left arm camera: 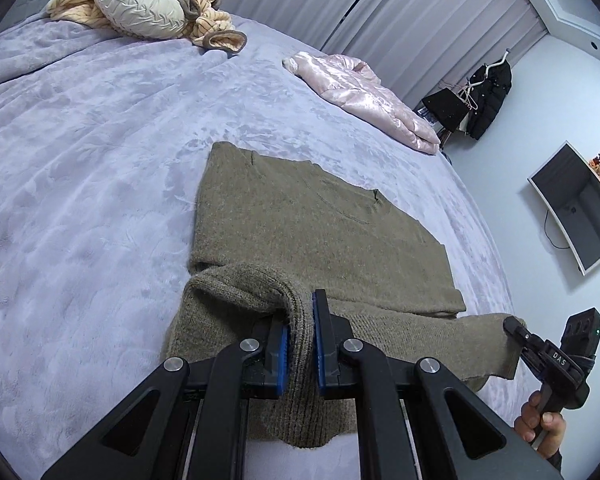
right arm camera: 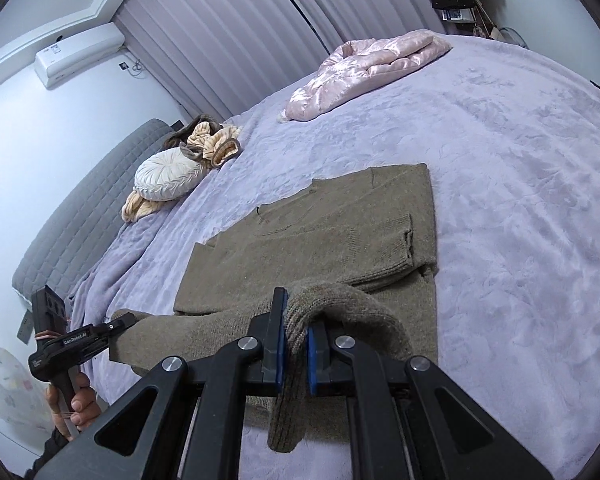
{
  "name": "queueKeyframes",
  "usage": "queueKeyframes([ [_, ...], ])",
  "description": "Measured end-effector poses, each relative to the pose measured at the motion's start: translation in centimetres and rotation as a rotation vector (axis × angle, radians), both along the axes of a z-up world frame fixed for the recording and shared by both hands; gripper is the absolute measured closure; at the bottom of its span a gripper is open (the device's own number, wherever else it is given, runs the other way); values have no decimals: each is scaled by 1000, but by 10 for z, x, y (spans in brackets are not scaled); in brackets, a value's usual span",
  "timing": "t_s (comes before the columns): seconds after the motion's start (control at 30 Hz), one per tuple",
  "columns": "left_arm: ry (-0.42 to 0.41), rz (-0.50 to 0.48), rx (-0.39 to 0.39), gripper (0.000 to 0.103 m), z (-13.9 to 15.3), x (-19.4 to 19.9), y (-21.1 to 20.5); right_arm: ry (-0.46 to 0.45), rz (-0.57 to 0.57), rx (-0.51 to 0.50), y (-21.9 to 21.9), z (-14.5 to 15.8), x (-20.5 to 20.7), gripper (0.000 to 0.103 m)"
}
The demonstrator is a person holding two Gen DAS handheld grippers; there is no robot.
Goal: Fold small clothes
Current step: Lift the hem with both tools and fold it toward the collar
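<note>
Left wrist: left gripper point(left arm camera: 300, 336) clamped on ribbed hem of olive sweater point(left arm camera: 300, 216), which lies mid-bed point(left arm camera: 79, 160), pink jacket point(left arm camera: 364, 96) beyond it.
Right wrist: right gripper point(right arm camera: 295, 344) pinching the sweater's hem too, lifted off bed.

Olive sweater point(left arm camera: 300, 216); lavender blanket point(left arm camera: 91, 168); shiny pink jacket point(left arm camera: 364, 96).

Soft even light, sharp, fisheye-warped edges

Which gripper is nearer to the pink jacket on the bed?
Right. The right gripper has the pink jacket beyond its end of the sweater; the left gripper holds the farther end.
</note>
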State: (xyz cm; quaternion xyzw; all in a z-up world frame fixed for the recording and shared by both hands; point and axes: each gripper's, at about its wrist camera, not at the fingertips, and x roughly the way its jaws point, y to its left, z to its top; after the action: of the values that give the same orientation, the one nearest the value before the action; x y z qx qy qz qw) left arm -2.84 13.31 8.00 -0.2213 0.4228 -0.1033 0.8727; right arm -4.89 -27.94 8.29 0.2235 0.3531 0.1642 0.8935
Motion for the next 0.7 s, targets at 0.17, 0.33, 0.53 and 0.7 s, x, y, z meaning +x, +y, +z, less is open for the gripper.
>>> queueKeyframes([
  [0.17, -6, 8, -5, 91, 7, 19, 0, 3, -7, -6, 2, 4, 21, 94],
  [0.33, -13, 8, 22, 91, 12, 36, -5, -17, -12, -17, 3, 14, 35, 94],
  [0.53, 2, 12, 28, 91, 12, 64, -8, 6, -22, -9, 1, 13, 62, 94],
  [0.7, 14, 16, 27, 91, 15, 82, -10, 27, -33, -4, -2, 14, 83, 94],
])
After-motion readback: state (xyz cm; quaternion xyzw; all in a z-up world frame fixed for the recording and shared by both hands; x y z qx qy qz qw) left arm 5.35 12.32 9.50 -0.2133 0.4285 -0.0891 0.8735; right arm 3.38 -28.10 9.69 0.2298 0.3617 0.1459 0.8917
